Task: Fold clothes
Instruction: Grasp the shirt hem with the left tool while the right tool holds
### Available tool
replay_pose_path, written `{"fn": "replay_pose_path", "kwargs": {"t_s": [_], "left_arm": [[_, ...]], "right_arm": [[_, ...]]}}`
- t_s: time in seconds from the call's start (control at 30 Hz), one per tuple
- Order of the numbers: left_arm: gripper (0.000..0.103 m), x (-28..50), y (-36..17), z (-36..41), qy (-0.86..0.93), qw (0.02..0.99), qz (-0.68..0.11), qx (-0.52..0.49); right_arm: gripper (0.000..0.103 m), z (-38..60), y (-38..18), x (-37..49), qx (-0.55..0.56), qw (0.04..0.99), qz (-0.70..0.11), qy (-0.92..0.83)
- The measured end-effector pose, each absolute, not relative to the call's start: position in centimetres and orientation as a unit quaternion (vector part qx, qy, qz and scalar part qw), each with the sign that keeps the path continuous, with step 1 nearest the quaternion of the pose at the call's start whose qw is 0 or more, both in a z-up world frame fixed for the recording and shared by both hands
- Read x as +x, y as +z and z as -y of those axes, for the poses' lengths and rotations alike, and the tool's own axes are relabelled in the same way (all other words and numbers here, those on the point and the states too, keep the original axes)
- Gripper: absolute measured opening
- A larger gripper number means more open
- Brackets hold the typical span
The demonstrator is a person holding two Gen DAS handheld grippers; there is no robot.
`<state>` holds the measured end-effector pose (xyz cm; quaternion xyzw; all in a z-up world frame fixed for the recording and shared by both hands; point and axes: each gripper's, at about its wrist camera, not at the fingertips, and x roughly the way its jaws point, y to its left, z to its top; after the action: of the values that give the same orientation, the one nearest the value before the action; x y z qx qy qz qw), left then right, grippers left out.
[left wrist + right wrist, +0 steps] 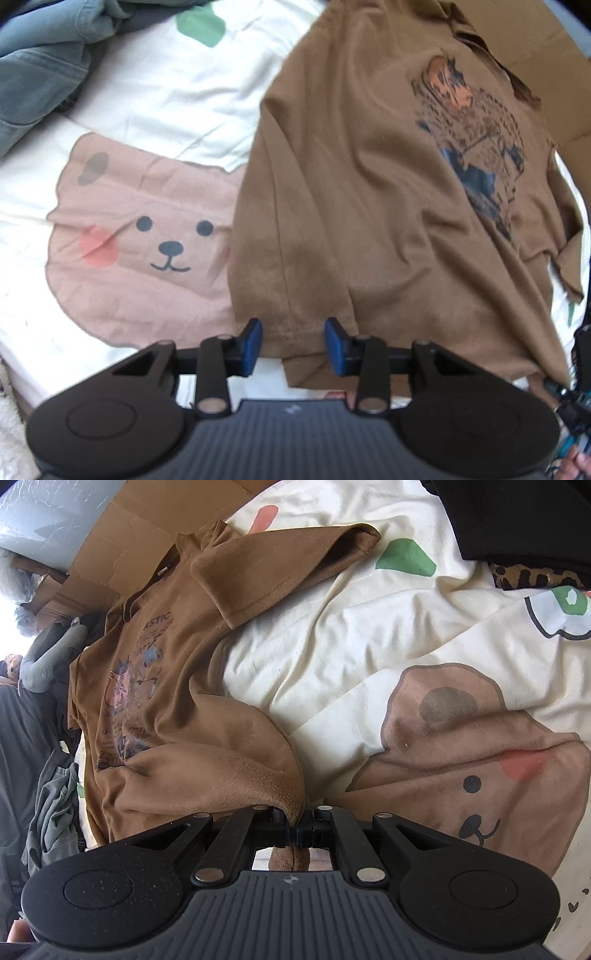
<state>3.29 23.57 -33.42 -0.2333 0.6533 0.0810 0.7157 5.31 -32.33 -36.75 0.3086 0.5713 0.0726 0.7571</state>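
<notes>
Now, from your left wrist view, the left gripper (293,345) stands with its blue pads (252,341) apart, straddling the hem of the brown shirt (369,192) without pressing on it. That shirt lies print-up on the cream sheet (155,99), beside the printed bear (147,243), with a blue garment (40,70) bunched at the far corner and cardboard (532,48) beyond the shirt.

From your right wrist view, the right gripper (300,825) is clamped tight on a pinched fold of the shirt (177,716), lifting its edge off the sheet (332,653). One sleeve (280,568) lies folded across the chest. A black garment (517,520) sits at the far side.
</notes>
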Motion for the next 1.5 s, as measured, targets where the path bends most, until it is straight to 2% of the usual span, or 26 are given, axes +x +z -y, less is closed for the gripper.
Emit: {"fn": "replay_pose_path", "kwargs": {"t_s": [0.57,0.63,0.7,0.8,1.3,1.5], "left_arm": [[0.038,3.8,-37.3,-23.9,0.138,0.683,-0.664,-0.272],[0.033,3.6,-37.3,-23.9,0.144,0.682,-0.664,-0.272],[0.016,3.2,-37.2,-24.1,0.146,0.678,-0.667,-0.272],[0.007,2.5,-37.0,-25.2,0.144,0.670,-0.668,-0.290],[0.006,-1.7,-31.9,-30.2,0.149,0.693,-0.652,-0.270],[0.006,-0.1,-35.1,-30.9,0.136,0.685,-0.661,-0.274]], "right_arm": [[0.001,32.2,-37.2,5.2,0.310,0.754,-0.575,0.073],[0.001,32.2,-37.2,5.2,0.310,0.754,-0.575,0.073],[0.001,32.2,-37.2,5.2,0.310,0.754,-0.575,0.073],[0.001,32.3,-37.1,5.2,0.311,0.755,-0.573,0.074],[0.001,32.2,-36.6,4.6,0.314,0.752,-0.575,0.081],[0.001,32.0,-36.9,4.8,0.306,0.749,-0.582,0.080]]}}
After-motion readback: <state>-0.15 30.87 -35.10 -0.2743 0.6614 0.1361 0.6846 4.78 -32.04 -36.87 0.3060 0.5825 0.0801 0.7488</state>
